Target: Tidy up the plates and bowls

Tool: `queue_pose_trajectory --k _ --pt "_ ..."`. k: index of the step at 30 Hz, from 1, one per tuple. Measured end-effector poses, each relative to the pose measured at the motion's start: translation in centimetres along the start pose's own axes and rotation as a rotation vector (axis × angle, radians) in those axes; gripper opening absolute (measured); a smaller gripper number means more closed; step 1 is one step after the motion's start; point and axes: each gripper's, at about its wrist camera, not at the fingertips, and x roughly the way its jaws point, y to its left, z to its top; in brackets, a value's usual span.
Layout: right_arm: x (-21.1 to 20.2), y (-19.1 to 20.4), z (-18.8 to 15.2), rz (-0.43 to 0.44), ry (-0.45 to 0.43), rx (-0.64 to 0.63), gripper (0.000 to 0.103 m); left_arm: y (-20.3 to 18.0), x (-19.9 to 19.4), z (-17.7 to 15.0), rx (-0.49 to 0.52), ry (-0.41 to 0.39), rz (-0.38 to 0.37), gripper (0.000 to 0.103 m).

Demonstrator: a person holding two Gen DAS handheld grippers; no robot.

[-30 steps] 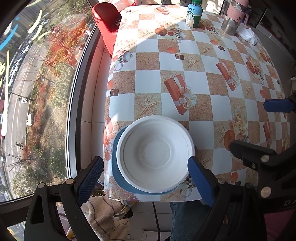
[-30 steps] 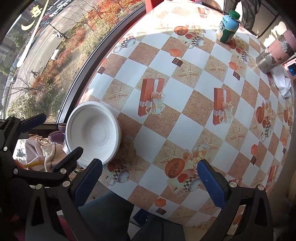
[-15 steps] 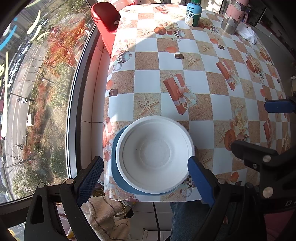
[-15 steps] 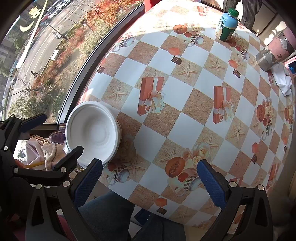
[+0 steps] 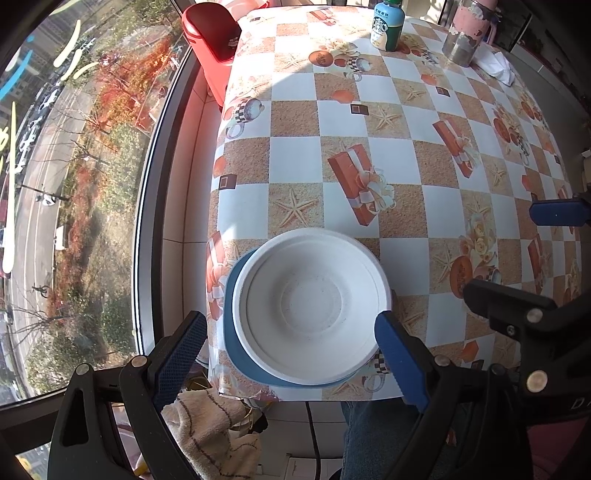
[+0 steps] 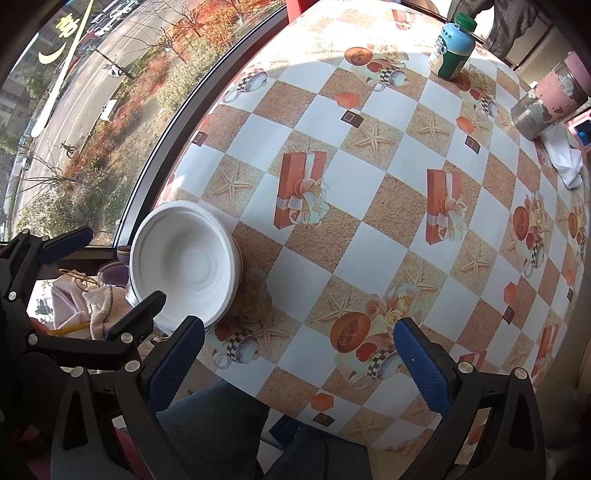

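A white bowl [image 5: 312,304] sits on a blue plate [image 5: 236,343] at the near left corner of the table; it also shows in the right wrist view [image 6: 184,264]. My left gripper [image 5: 291,358] is open and empty, its blue-padded fingers either side of the bowl's near rim, apart from it. My right gripper [image 6: 299,363] is open and empty over the table's near edge, to the right of the bowl. The left gripper's black frame [image 6: 74,332] shows beside the bowl in the right wrist view.
A green-capped bottle [image 5: 386,26] and a pink-and-metal tumbler [image 5: 467,37] stand at the far end, a white cloth [image 5: 496,66] beside them. A red chair [image 5: 212,37] stands at the far left corner. A window runs along the left. A towel [image 5: 210,432] lies below the table edge.
Both views have shifted very slightly; the bowl, plate and both open grippers keep their places.
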Motion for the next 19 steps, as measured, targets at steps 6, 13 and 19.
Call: queue_pose_trajectory --k 6,13,19 --pt "0.2 -0.8 -0.5 0.011 0.007 0.030 0.103 -0.8 0.1 0.2 0.036 0.012 0.004 0.094" --pt "0.3 -3.3 -1.4 0.032 0.006 0.115 0.103 -2.5 0.4 1.0 0.099 0.029 0.013 0.094" --pt "0.6 -6.6 -3.0 0.062 -0.003 0.229 0.103 -5.2 0.0 2.4 0.151 0.019 -0.039 0.094"
